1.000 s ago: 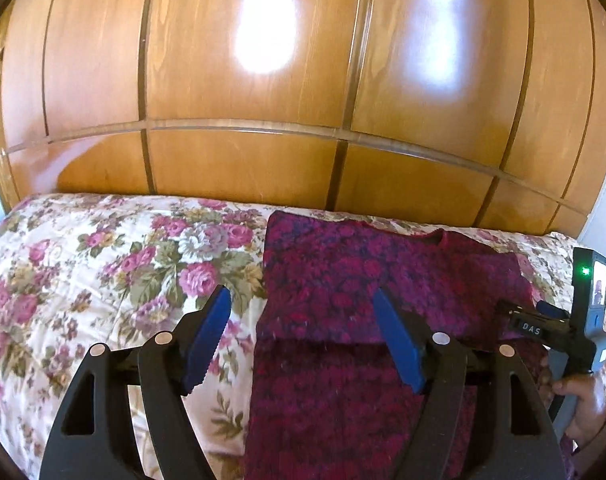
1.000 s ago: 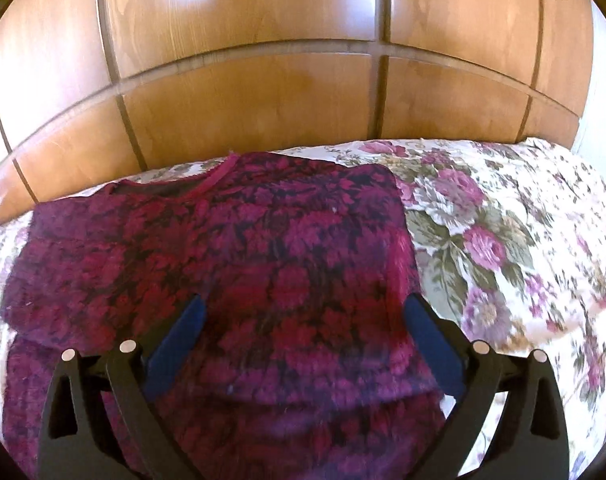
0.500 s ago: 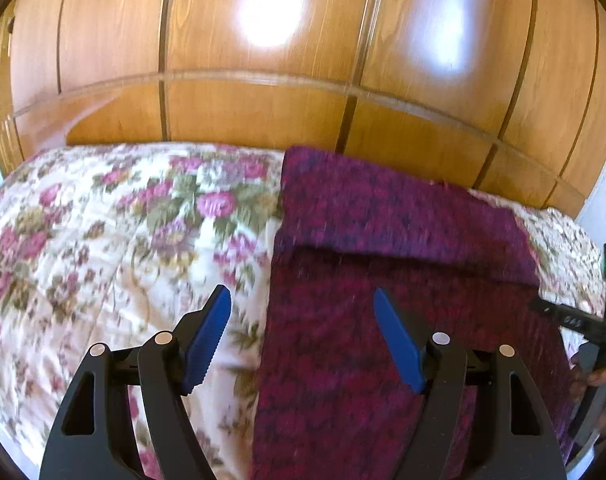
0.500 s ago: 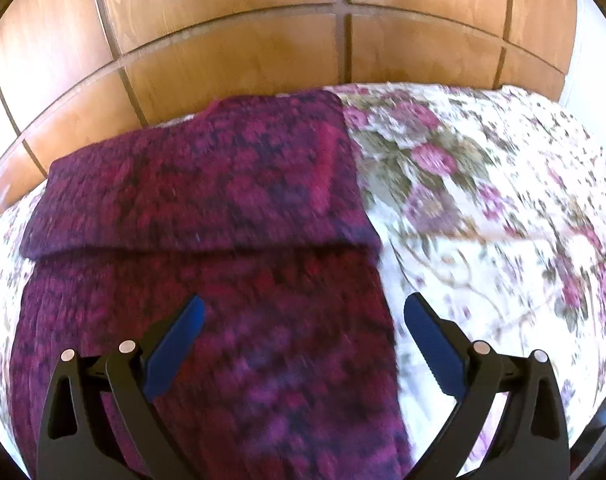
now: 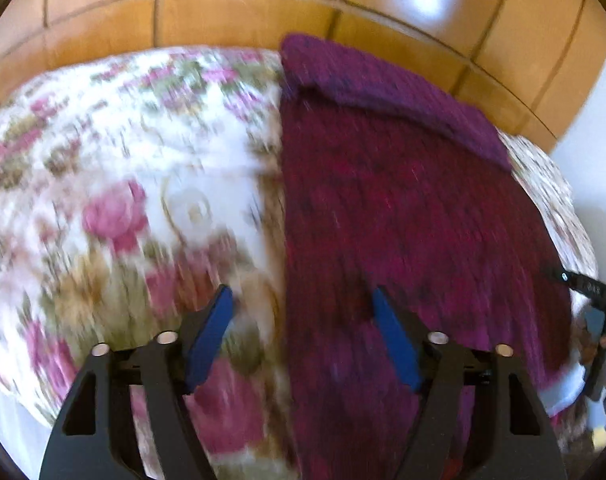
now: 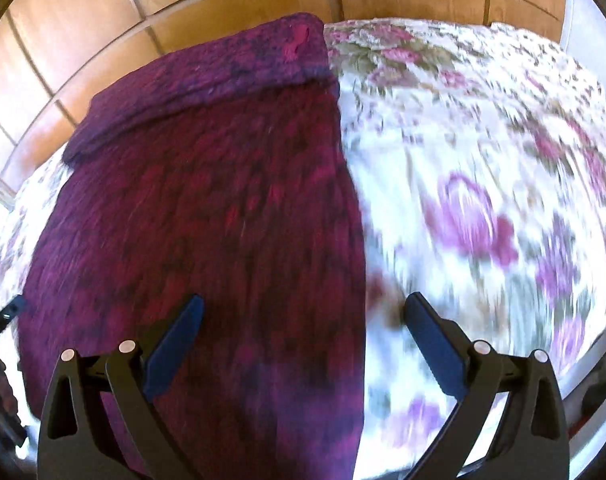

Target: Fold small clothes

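From the left wrist, the left gripper (image 5: 301, 312) hangs over the left edge of the sweater (image 5: 403, 216), one blue finger above the floral bedspread (image 5: 123, 168), the other above the knit. Its jaws are apart but closing, with nothing pinched yet that I can see; the edge runs between them, and whether the tips touch it the blur hides. The sweater lies flat along the bed, its far end already folded over near the wooden wall (image 5: 243, 16). If the jaws shut where they are, I'd worry they take a fold of bedspread along with the knit, or only the top layer, and the fold comes up crooked.

From the right wrist, the right gripper (image 6: 303, 312) stands wide apart and empty, straddling the sweater's right edge (image 6: 355, 240), one finger over knit, the other over bedspread. The other tool shows at the left margin. The picture is smeared, so the tips' height above the cloth can't be judged. The risk here, as I see it: the two sides gripped at different points along the length, which would skew the next fold, or loose knit slipping from a shallow bite.
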